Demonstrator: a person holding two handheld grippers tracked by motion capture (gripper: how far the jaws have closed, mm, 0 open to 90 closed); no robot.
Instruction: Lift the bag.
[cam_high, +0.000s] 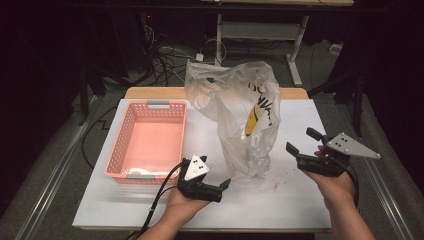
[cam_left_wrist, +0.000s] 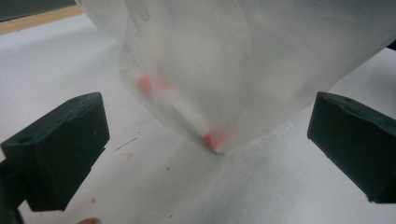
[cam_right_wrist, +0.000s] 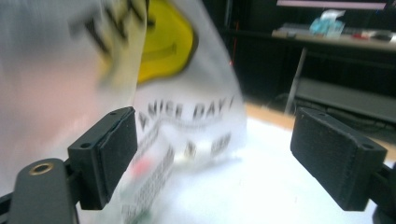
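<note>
Bag (cam_high: 245, 120) stands free mid-table beside the basket (cam_high: 147, 140) (both tools (cam_high: 226, 185) (cam_high: 300, 142) open, flanking it).

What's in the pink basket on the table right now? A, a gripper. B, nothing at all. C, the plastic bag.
B: the pink basket shows only its bare floor, while the plastic bag stands on the table beside it and both grippers are outside it.

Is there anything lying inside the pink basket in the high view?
No, the pink basket shows only its bare floor, with the plastic bag standing beside it on the table.
</note>
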